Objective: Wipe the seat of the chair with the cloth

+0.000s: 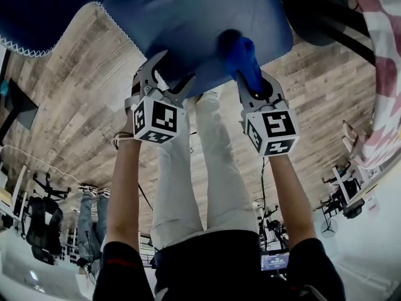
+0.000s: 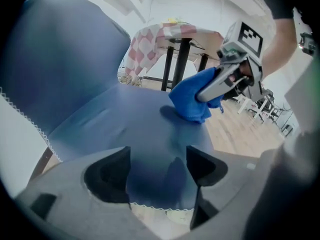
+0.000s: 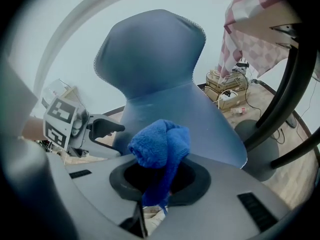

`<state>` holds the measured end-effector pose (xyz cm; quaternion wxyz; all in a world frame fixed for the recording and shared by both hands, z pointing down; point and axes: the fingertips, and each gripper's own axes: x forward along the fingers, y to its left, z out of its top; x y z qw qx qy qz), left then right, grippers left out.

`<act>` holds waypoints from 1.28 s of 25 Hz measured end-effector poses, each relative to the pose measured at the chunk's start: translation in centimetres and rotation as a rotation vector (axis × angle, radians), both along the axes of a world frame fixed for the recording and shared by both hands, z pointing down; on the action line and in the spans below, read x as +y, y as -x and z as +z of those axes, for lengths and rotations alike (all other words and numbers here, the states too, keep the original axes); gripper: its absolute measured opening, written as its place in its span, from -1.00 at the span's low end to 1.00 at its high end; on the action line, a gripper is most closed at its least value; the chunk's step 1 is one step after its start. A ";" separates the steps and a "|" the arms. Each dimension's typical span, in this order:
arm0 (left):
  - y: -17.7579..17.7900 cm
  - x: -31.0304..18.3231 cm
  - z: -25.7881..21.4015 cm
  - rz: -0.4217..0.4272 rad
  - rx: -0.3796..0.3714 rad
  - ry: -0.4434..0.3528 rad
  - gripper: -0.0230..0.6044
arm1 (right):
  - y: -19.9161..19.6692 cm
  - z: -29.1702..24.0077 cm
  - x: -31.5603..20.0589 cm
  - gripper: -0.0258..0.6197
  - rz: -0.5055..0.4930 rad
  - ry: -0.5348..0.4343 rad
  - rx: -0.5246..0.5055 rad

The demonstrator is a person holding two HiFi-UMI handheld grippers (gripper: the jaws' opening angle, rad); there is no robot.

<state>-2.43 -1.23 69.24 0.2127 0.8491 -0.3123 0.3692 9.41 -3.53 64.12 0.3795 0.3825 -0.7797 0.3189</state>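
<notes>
Pinching fuzzy bunched cloth (image 3: 160, 141), R gripper (image 3: 159, 183)

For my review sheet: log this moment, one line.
left gripper: open, empty | right gripper: shut on blue cloth | blue cloth: on chair seat

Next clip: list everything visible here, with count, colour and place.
chair: 1, blue, centre
cloth: 1, blue, bunched, on the seat
tablecloth: 1, red and white check, behind the chair
table: 1, black legs, under the tablecloth
floor: wood planks, all around
bystander: 1, jeans, legs only, left edge of the head view
left gripper: 1, grey, open and empty, at the seat's front edge
right gripper: 1, grey, shut on the cloth
legs: 2, white trousers, in front of the chair
arms: 2, bare, black sleeves
</notes>
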 end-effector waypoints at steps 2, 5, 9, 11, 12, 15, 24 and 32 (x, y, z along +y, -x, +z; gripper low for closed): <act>-0.1 0.4 0.6 -0.006 -0.001 0.010 0.17 | -0.6 0.1 -0.9 -0.75 0.006 -0.015 0.014; -0.2 0.7 1.4 -0.009 -0.023 0.007 0.18 | -1.5 0.2 -2.2 -0.75 0.003 -0.038 0.042; -0.4 0.6 1.8 0.006 -0.051 -0.021 0.18 | -2.4 0.1 -4.1 -0.75 -0.014 -0.079 0.076; -0.4 0.7 1.8 0.004 -0.044 -0.024 0.18 | -2.6 0.0 -5.1 -0.75 -0.020 -0.100 0.080; -0.4 0.7 1.9 0.004 -0.042 -0.021 0.18 | -2.8 -0.1 -5.6 -0.75 -0.022 -0.111 0.084; -0.4 0.6 1.9 0.006 -0.044 -0.008 0.18 | -3.2 -0.4 -7.6 -0.75 -0.028 -0.147 0.107; -0.5 0.6 2.1 0.006 -0.050 0.010 0.18 | -4.0 -0.6 -13.0 -0.75 -0.093 -0.204 0.183; -0.6 0.6 2.1 0.009 -0.042 0.019 0.19 | -4.2 -0.2 -18.0 -0.75 -0.115 -0.273 0.264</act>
